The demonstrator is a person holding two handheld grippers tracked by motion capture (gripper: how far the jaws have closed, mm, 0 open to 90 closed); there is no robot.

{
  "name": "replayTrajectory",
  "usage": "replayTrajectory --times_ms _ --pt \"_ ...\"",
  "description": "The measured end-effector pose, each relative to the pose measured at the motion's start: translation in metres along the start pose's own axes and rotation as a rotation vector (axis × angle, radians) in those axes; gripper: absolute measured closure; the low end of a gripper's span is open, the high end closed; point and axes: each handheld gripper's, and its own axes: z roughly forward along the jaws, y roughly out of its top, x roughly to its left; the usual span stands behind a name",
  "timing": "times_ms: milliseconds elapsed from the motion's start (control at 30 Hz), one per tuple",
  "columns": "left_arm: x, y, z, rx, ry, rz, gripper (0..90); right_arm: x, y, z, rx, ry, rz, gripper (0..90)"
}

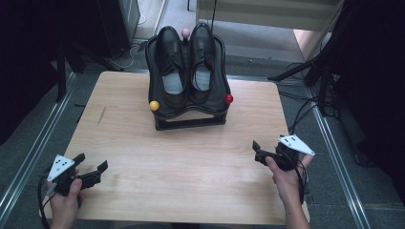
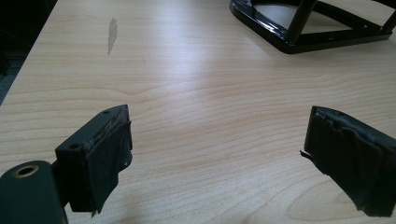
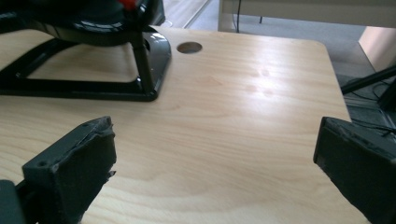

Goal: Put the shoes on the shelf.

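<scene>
A: Left gripper, state?

B: Jaws spread wide, nothing between them, just bare wooden table in the left gripper view. It sits at the near left corner, held in the person's left hand.

A: Right gripper?

B: Same, wide open and empty. Near right edge, right hand on it, jaws pointing toward the far left.

A: What's past them?

B: A pair of black leather lace-up shoes, side by side, toes pointing away, on a black shaped tray tilted up on a black stand. That's at the far middle of the table, well apart from both grippers. Yellow ball at the tray's near left corner, red ball at the near right, pink ball between the toes at the far end.

A: Step?

B: I'd say the start: neither gripper is reaching, shoes untouched on the tray.

A: Next move?

B: Probably both go forward to the shoes, each jaw pair closing over a heel or collar rim. The leather looks glossy, so grip squarely, and lift clear of the tray lip.
</scene>
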Motion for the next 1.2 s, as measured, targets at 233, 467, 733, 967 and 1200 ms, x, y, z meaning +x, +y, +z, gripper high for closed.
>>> replayTrajectory --times_ms 233,467,733,967,1200 --pt "-0.001 0.0 0.0 0.002 0.004 0.003 8.6 -0.017 -0.021 -0.011 0.012 -0.028 0.006 0.0" --pt "-0.001 0.0 0.0 0.002 0.01 0.005 8.6 -0.031 -0.041 -0.019 0.032 -0.041 0.026 0.0" --pt "-0.001 0.0 0.0 0.001 0.014 0.007 8.6 -0.044 -0.062 -0.03 0.057 -0.062 0.034 0.0" --pt "-0.002 0.0 0.0 0.003 0.015 0.008 8.6 -0.053 -0.075 -0.04 0.069 -0.076 0.041 0.0" --pt "-0.003 0.0 0.0 -0.002 0.025 0.009 8.6 -0.066 -0.088 -0.053 0.082 -0.095 0.052 0.0"
